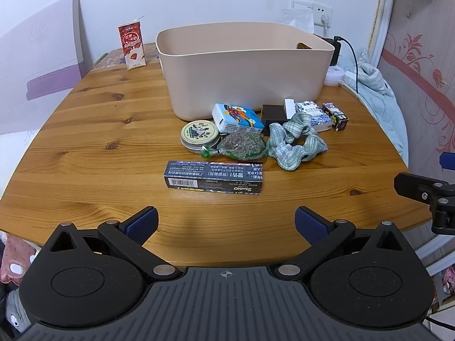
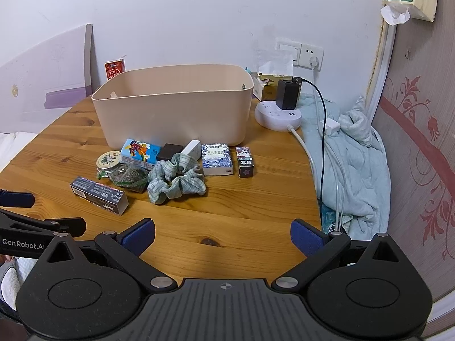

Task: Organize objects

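Note:
A beige bin (image 1: 244,65) (image 2: 173,105) stands at the back of the wooden table (image 1: 85,147). In front of it lie a dark toothpaste box (image 1: 213,177) (image 2: 99,195), a round tin (image 1: 200,136) (image 2: 108,160), a bag of dried herbs (image 1: 241,145) (image 2: 128,176), a colourful tissue pack (image 1: 237,118) (image 2: 139,153), a green checked scrunchie (image 1: 295,142) (image 2: 176,182), a blue-white tissue pack (image 2: 216,159) and a small dark box (image 2: 245,161). My left gripper (image 1: 226,223) is open and empty, short of the toothpaste box. My right gripper (image 2: 223,237) is open and empty over the table's near edge.
A red drink carton (image 1: 132,44) stands at the back left. A white power strip (image 2: 278,115) with a black charger and cables sits at the table's right edge. A light blue blanket (image 2: 349,164) lies to the right. A wall (image 2: 421,142) stands close on the right.

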